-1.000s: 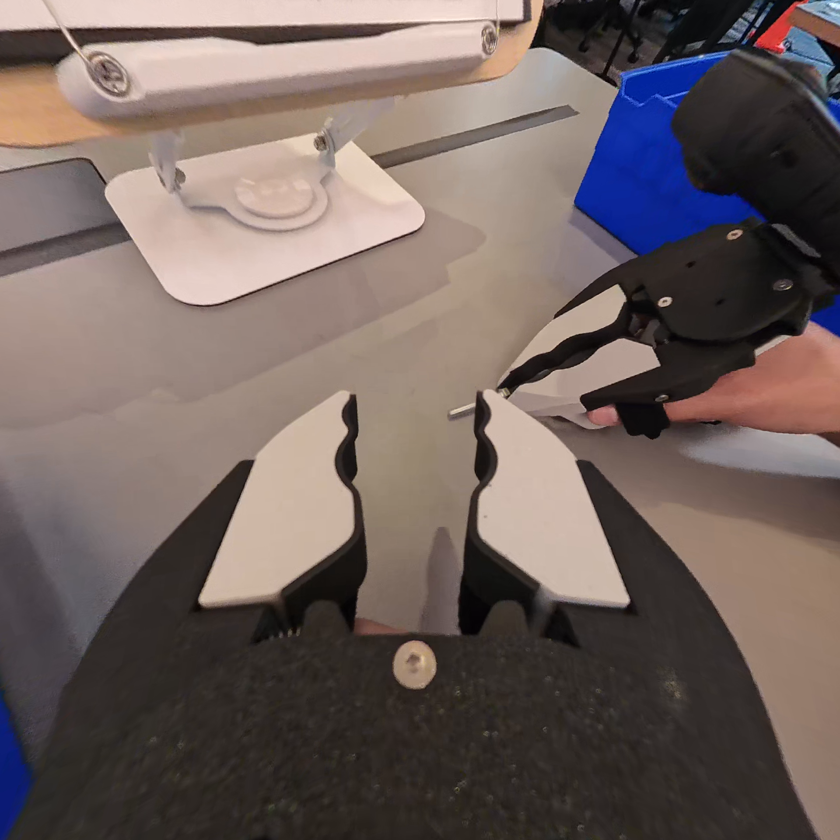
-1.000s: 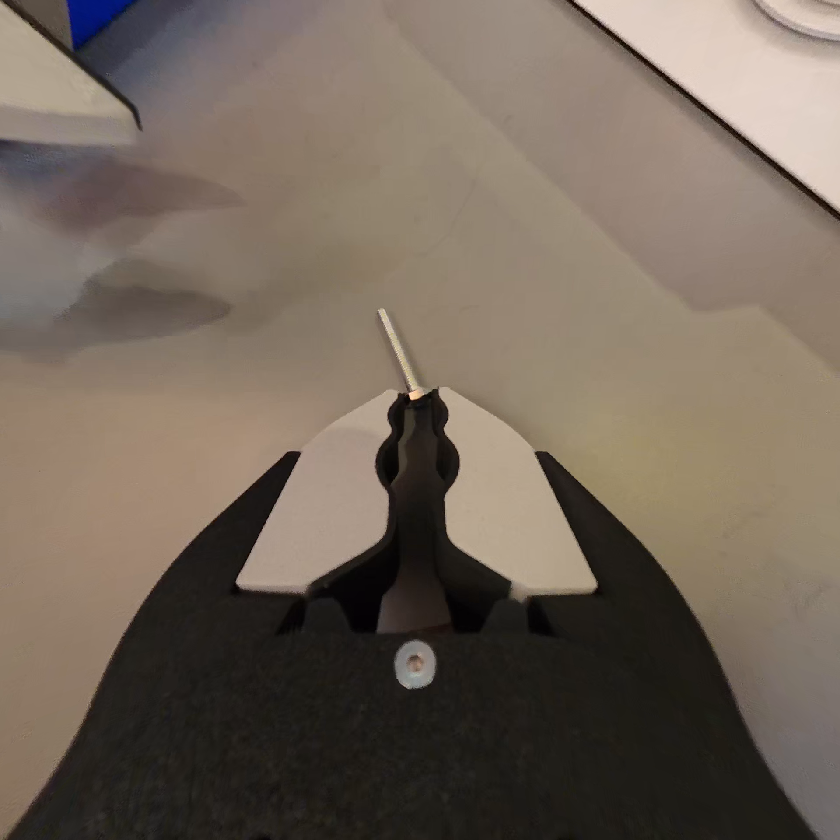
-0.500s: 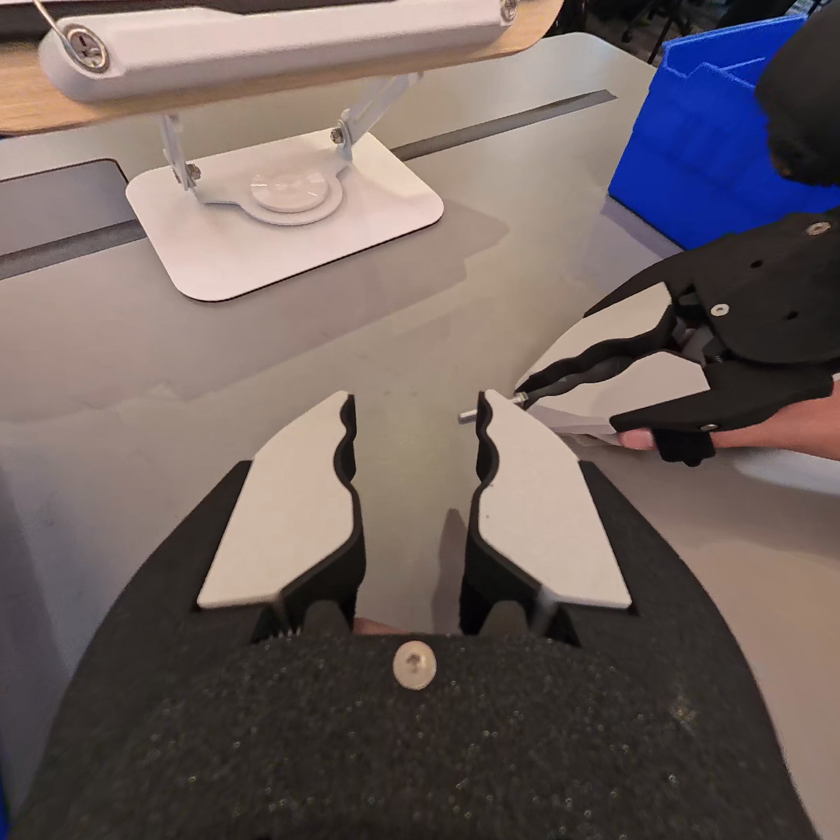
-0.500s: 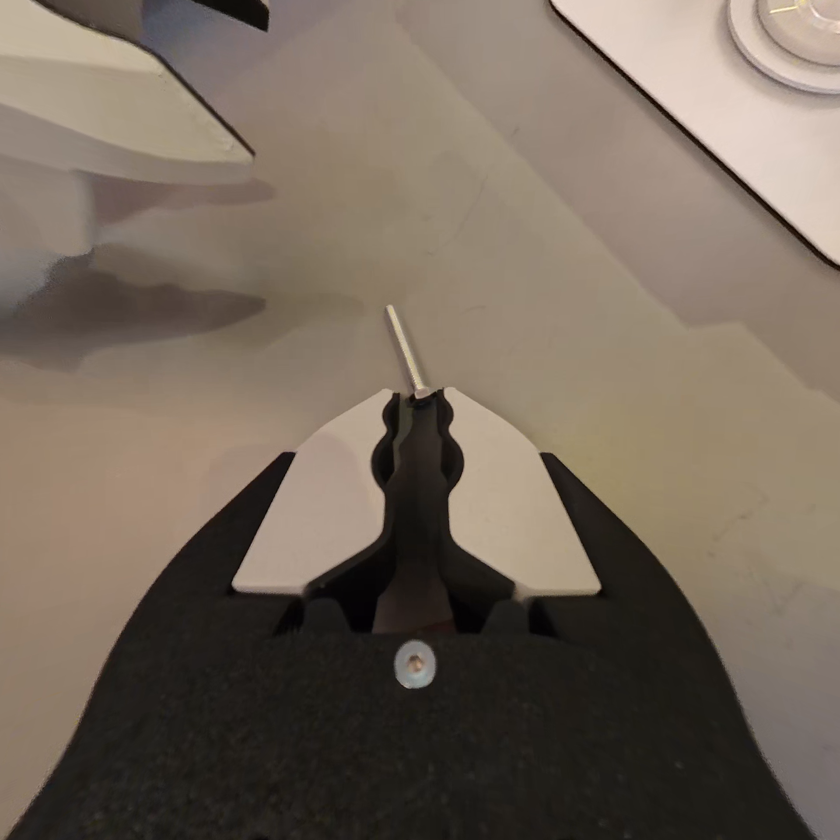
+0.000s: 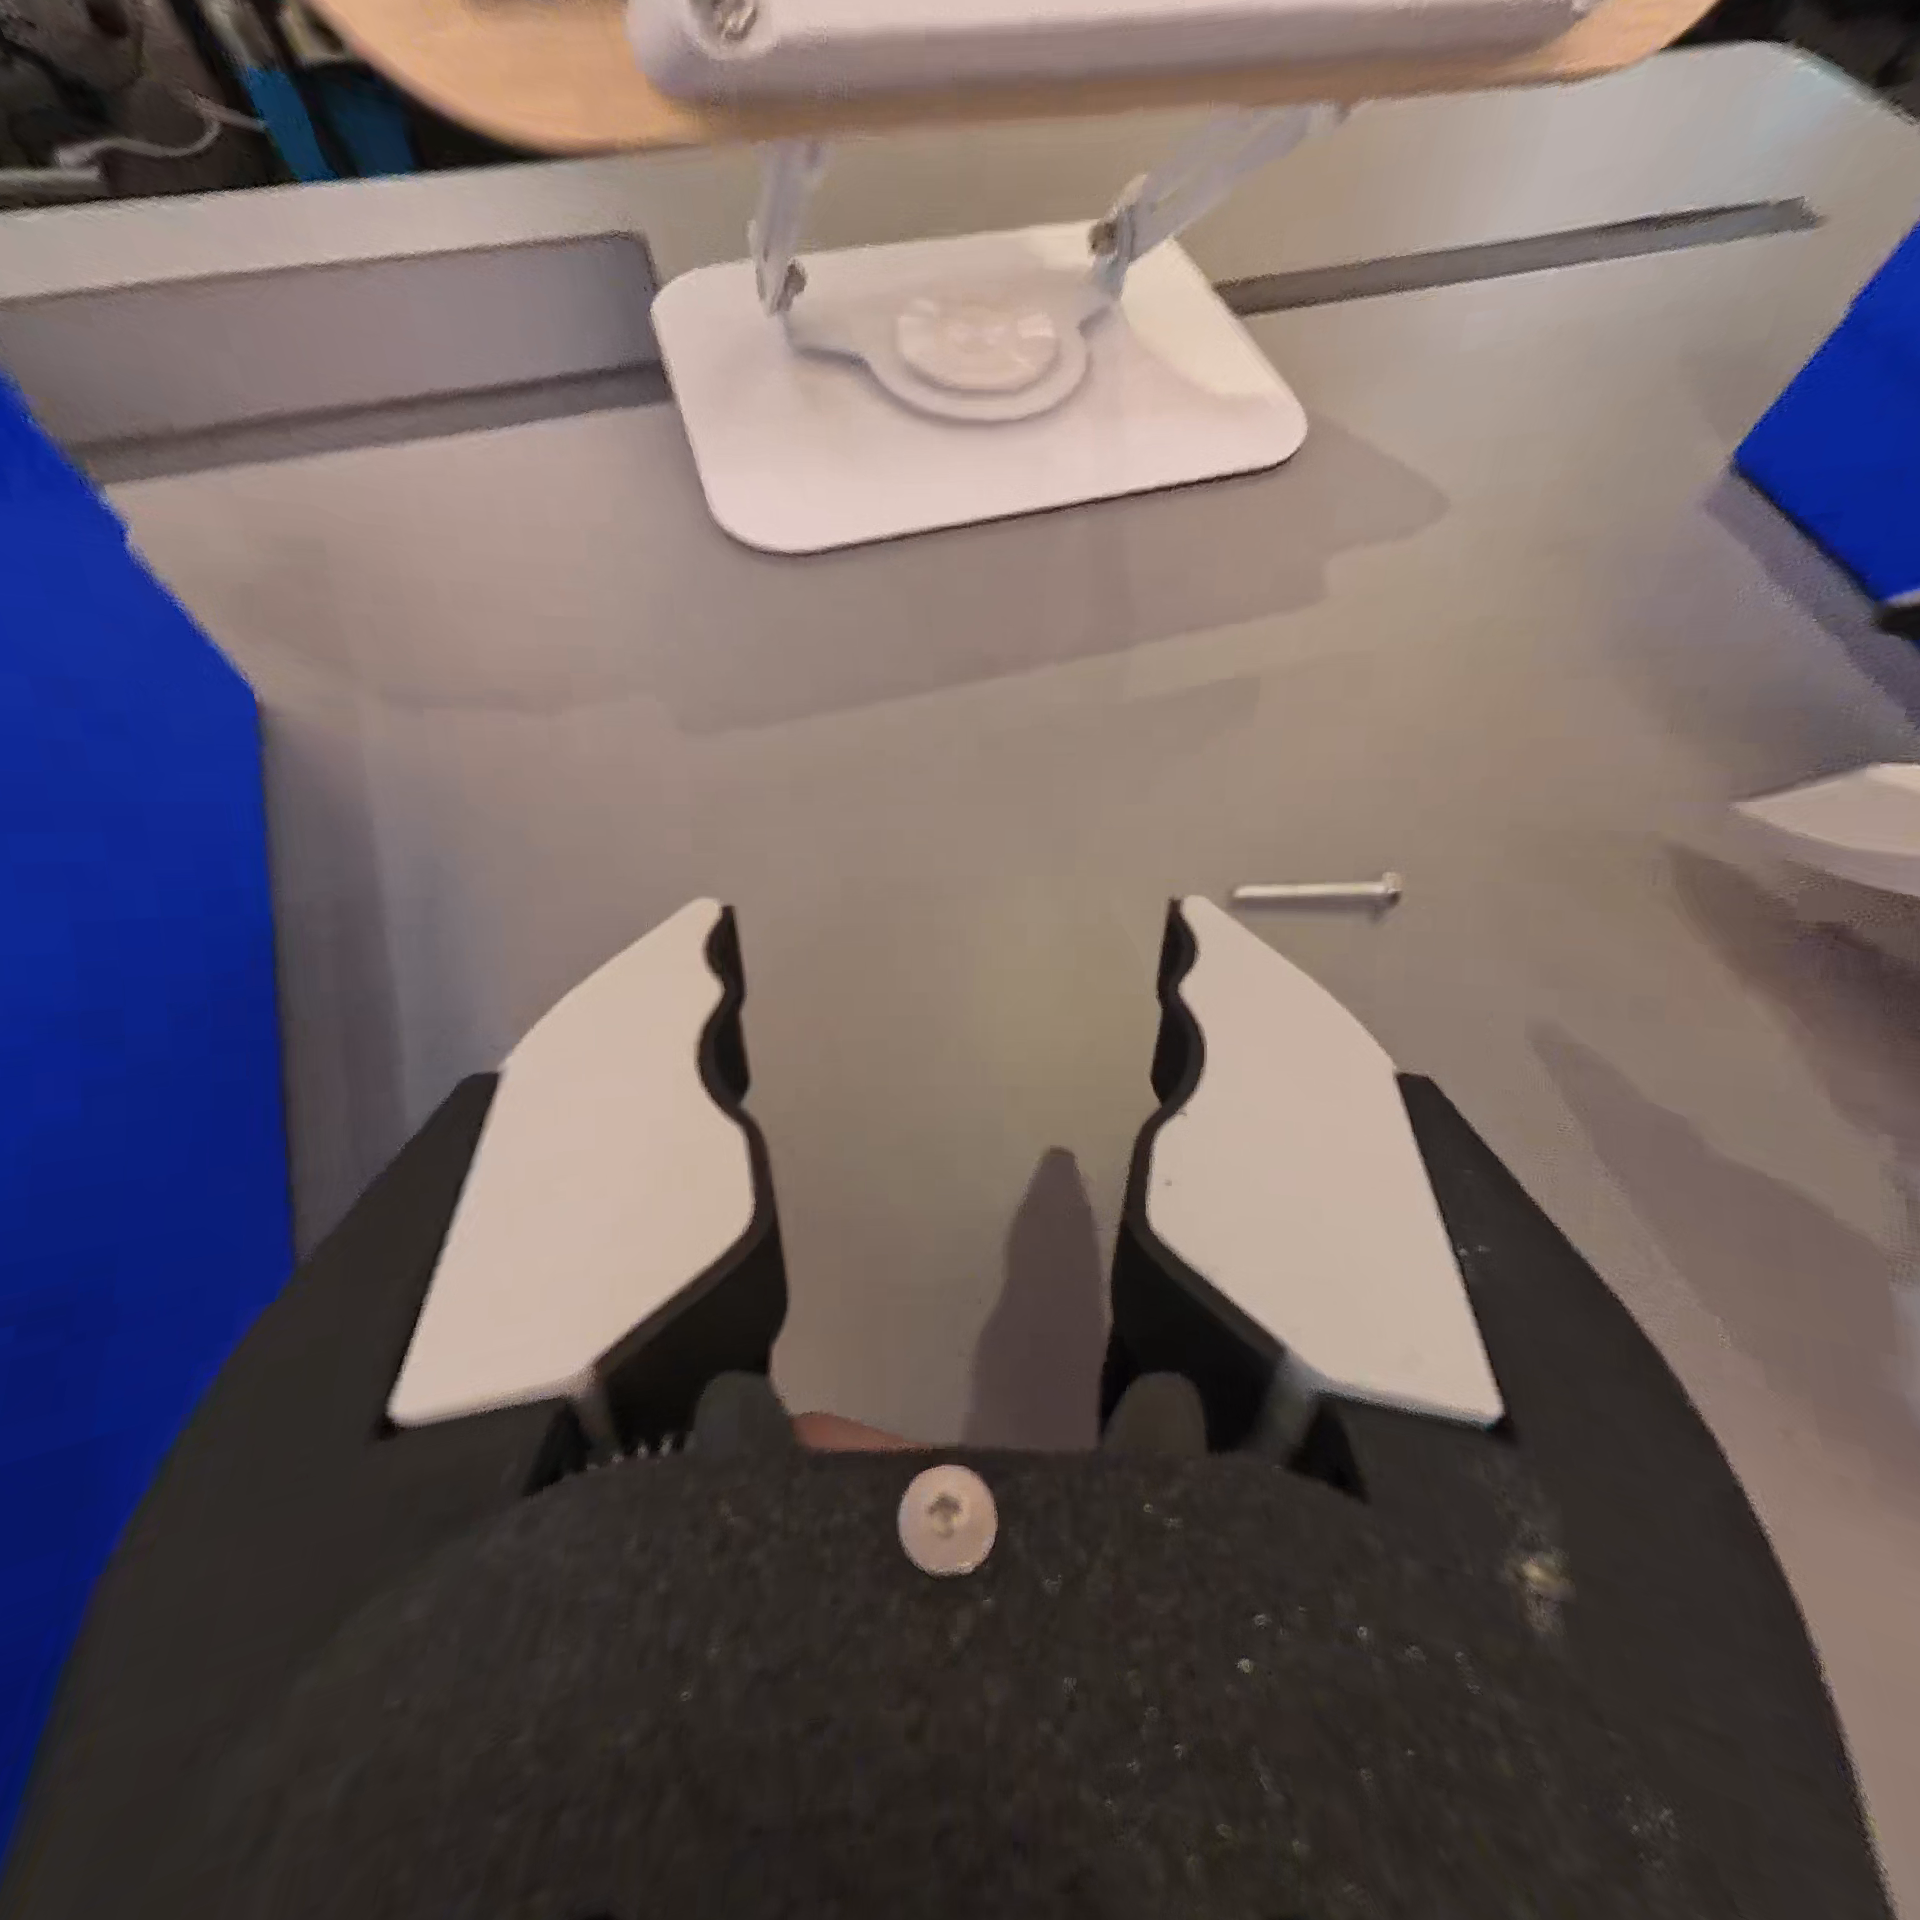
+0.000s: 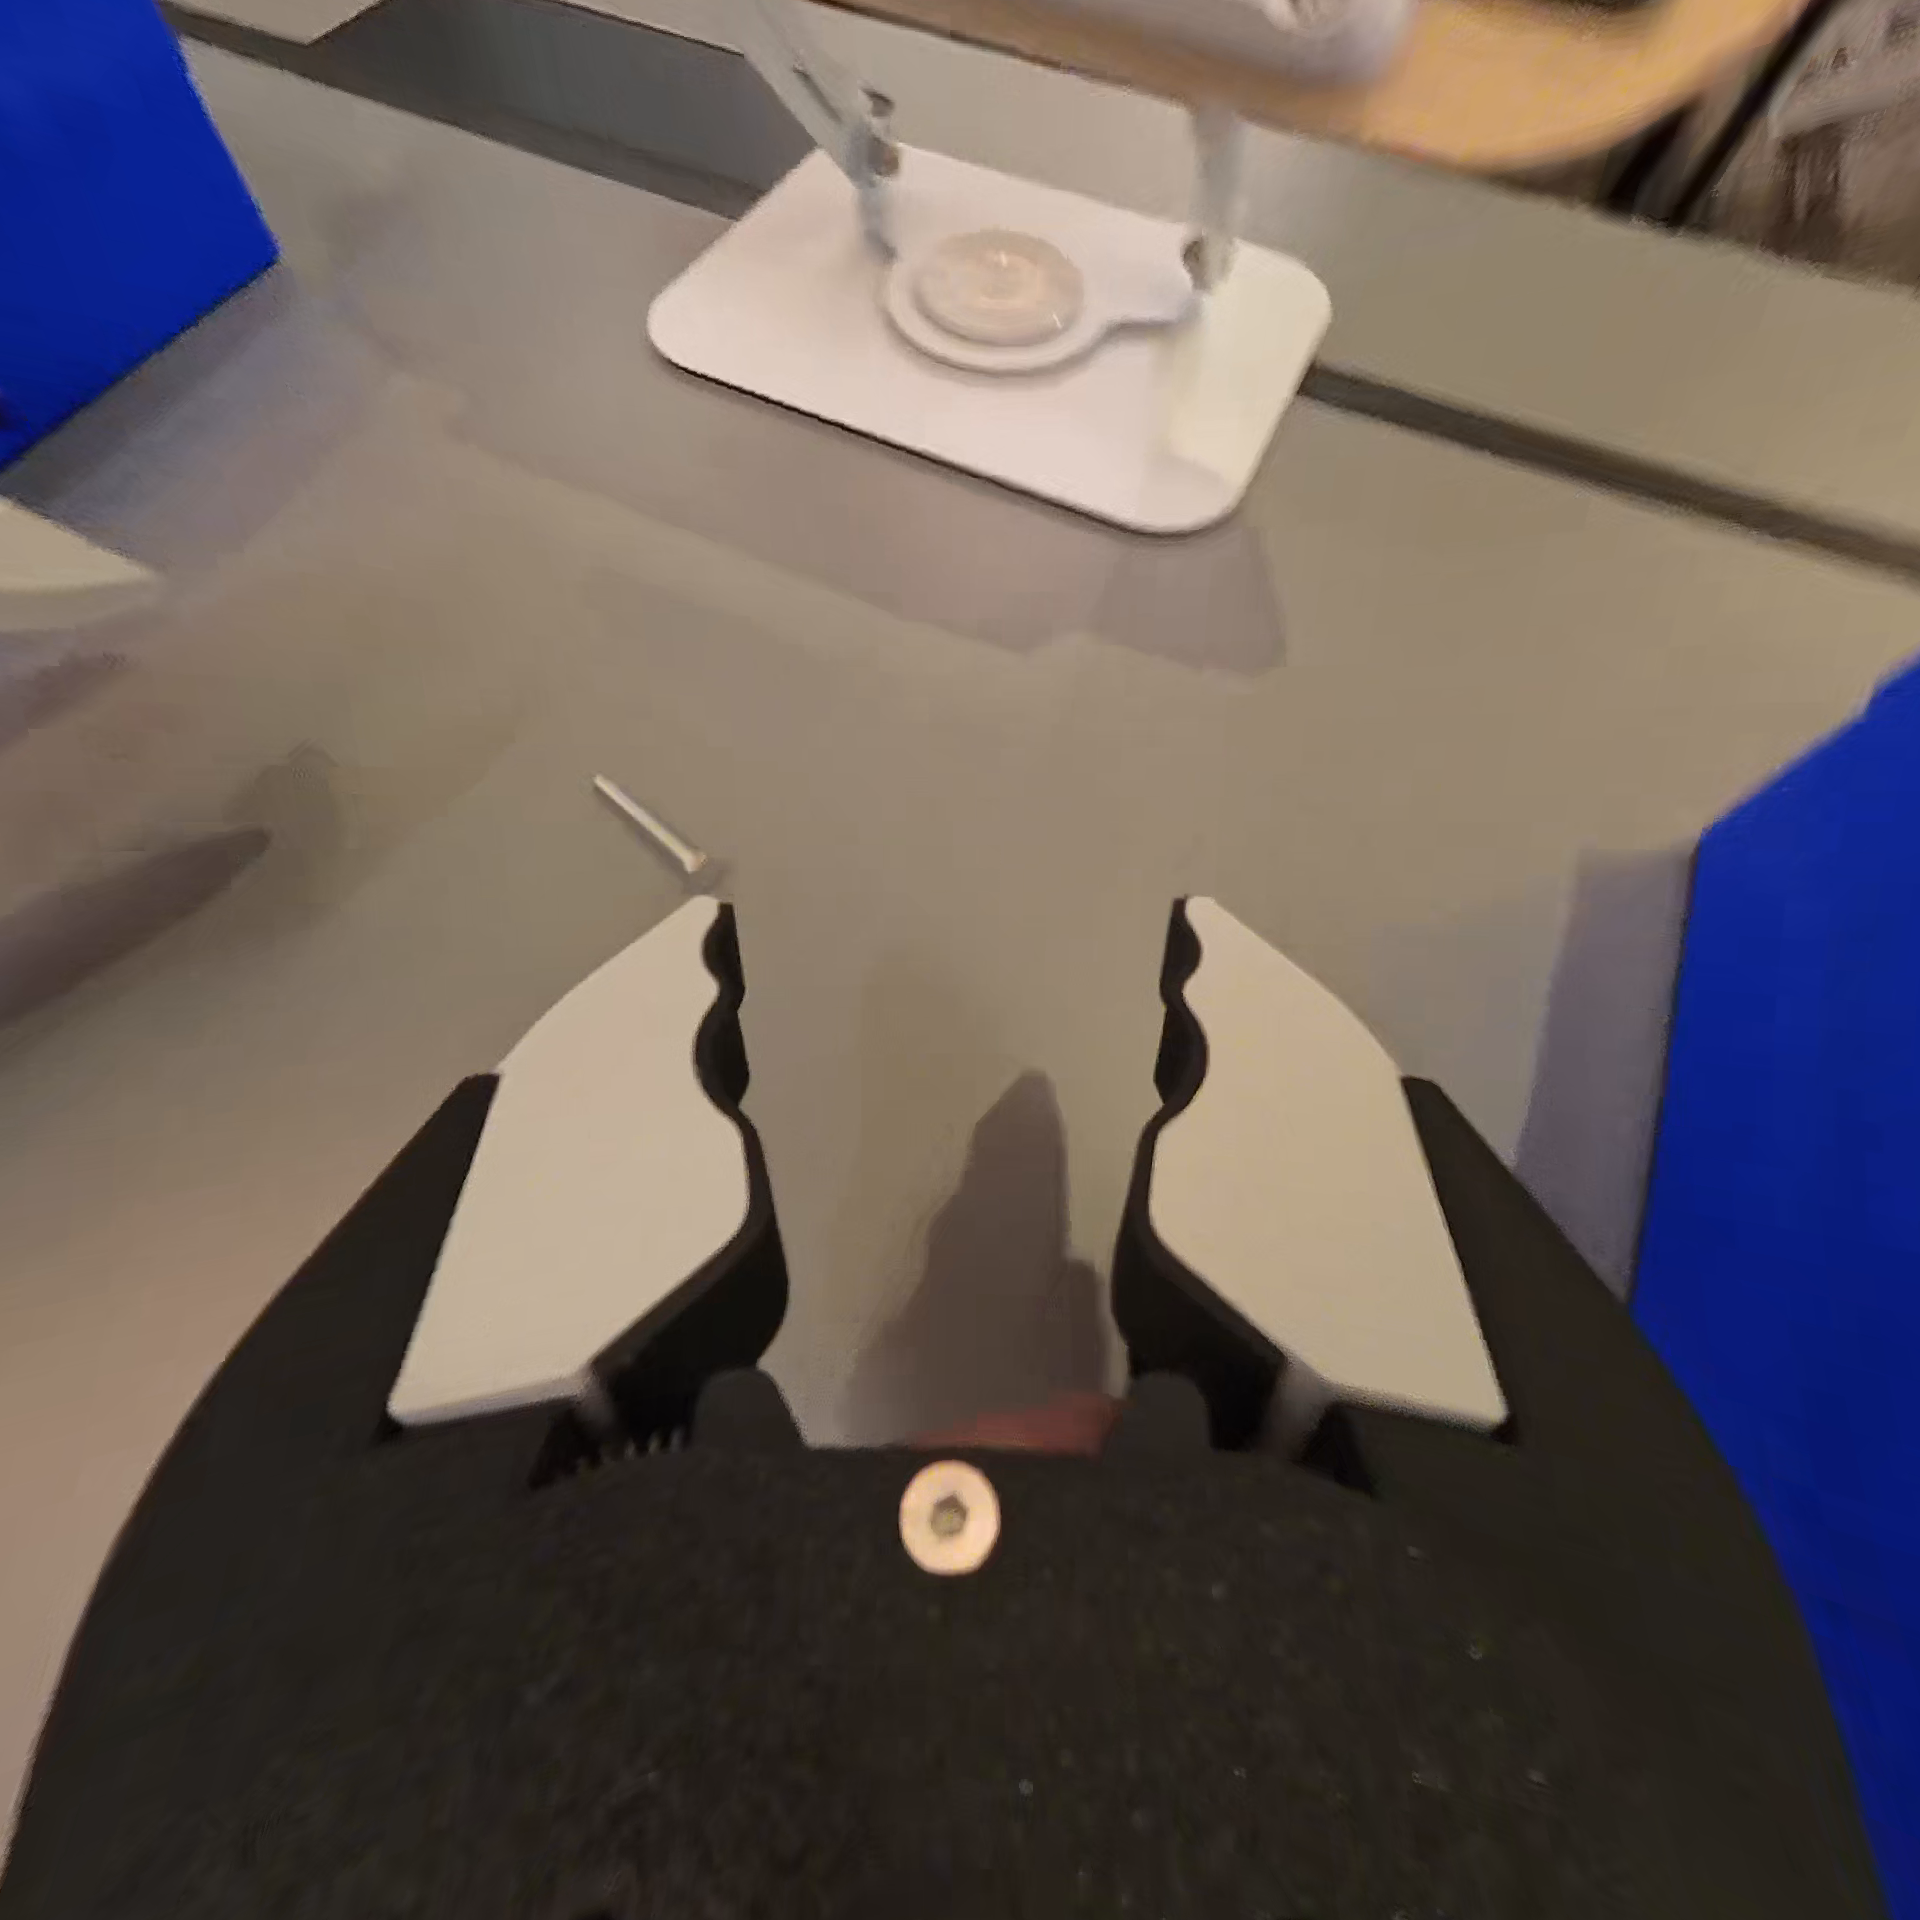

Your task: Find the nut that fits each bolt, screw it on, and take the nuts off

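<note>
A thin silver bolt point(image 5: 1317, 892) lies flat and alone on the grey table, just right of my left gripper's right fingertip. It also shows in the right wrist view point(image 6: 650, 827), just beyond my right gripper's left fingertip. My left gripper point(image 5: 948, 914) is open and empty above the table. My right gripper point(image 6: 951, 912) is open and empty too. A blurred white finger of the right gripper point(image 5: 1839, 821) shows at the right edge of the left wrist view. No nut is in view.
A white stand base point(image 5: 977, 405) holding a wooden board point(image 5: 561, 104) stands at the back of the table, also seen in the right wrist view point(image 6: 997, 343). Blue bins sit at the left point(image 5: 114, 935) and right point(image 5: 1839, 436), and likewise in the right wrist view point(image 6: 1808, 1143). About 8 cm separates my right fingertips from the thin silver bolt point(image 5: 1317, 892). Look for it in the right wrist view point(image 6: 668, 830) too.
My right gripper has opened and let go of the bolt, which now lies on the table. Both grippers have pulled back and swung apart; the left one has opened wider.
</note>
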A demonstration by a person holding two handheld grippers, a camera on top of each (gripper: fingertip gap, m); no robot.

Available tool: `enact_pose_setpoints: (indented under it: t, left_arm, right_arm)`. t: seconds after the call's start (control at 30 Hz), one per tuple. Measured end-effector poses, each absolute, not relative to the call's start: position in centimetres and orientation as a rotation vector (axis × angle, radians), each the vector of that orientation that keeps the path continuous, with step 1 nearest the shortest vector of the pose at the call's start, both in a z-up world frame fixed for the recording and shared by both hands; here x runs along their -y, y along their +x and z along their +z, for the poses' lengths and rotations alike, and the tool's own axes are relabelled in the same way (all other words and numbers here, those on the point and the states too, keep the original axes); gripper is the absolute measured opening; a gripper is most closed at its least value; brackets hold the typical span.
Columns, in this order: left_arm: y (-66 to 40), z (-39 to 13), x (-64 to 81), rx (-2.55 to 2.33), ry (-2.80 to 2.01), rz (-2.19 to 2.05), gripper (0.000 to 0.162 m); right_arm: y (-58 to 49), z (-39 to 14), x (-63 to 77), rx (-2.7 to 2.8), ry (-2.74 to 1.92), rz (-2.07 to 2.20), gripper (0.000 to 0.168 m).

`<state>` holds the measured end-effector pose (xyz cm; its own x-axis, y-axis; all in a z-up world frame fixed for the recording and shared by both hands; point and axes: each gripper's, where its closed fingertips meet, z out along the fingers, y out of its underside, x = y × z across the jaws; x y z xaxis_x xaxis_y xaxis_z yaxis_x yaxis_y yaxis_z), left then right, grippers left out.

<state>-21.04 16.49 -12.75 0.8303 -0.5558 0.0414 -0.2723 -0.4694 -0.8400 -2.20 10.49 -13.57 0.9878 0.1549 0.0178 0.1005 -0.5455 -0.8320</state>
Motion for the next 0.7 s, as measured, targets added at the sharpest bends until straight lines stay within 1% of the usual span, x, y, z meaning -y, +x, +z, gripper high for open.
enact_pose_setpoints:
  t: [0.1, 0.13, 0.17, 0.2, 0.23, 0.27, 0.33, 0.43, 0.53, 0.7]
  left_arm:
    - [-21.7, -14.1, -15.9, -0.561, -2.130, -0.325, 0.094]
    - [-21.7, -14.5, -15.7, -0.547, -2.155, -0.318, 0.104]
    - [-21.7, -14.9, -15.5, -0.530, -2.175, -0.320, 0.111]
    - [-21.6, -15.2, -15.3, -0.516, -2.189, -0.324, 0.114]
    - [-21.6, -15.5, -15.2, -0.504, -2.204, -0.318, 0.118]
    - [-21.7, -15.8, -15.2, -0.482, -2.225, -0.313, 0.125]
    - [-21.9, -16.5, -14.9, -0.404, -2.279, -0.365, 0.130]
    - [-22.2, -18.0, -14.3, -0.316, -2.329, -0.461, 0.133]
    - [-22.7, -18.3, -14.7, -0.339, -2.325, -0.376, 0.142]
    - [-21.8, -19.4, -15.1, -0.421, -2.383, -0.318, 0.146]
  right_arm:
    - [-2.3, -15.7, -8.7, 0.041, -2.186, 0.164, 0.082]
    - [-1.8, -16.4, -8.4, 0.006, -2.220, 0.101, 0.092]
    - [-1.6, -16.7, -8.2, -0.047, -2.220, 0.083, 0.094]
    - [-2.4, -16.9, -8.1, -0.048, -2.212, 0.116, 0.090]
    - [-2.7, -17.3, -8.1, -0.041, -2.244, 0.104, 0.095]
    - [-2.3, -17.4, -8.2, -0.078, -2.265, 0.065, 0.103]
    - [-2.1, -17.2, -8.7, -0.140, -2.246, 0.059, 0.098]
    - [-1.9, -18.0, -9.4, -0.148, -2.290, 0.025, 0.105]
    - [-1.8, -18.8, -10.0, -0.147, -2.342, 0.044, 0.109]
    - [-1.5, -19.4, -10.3, -0.188, -2.369, 0.047, 0.108]
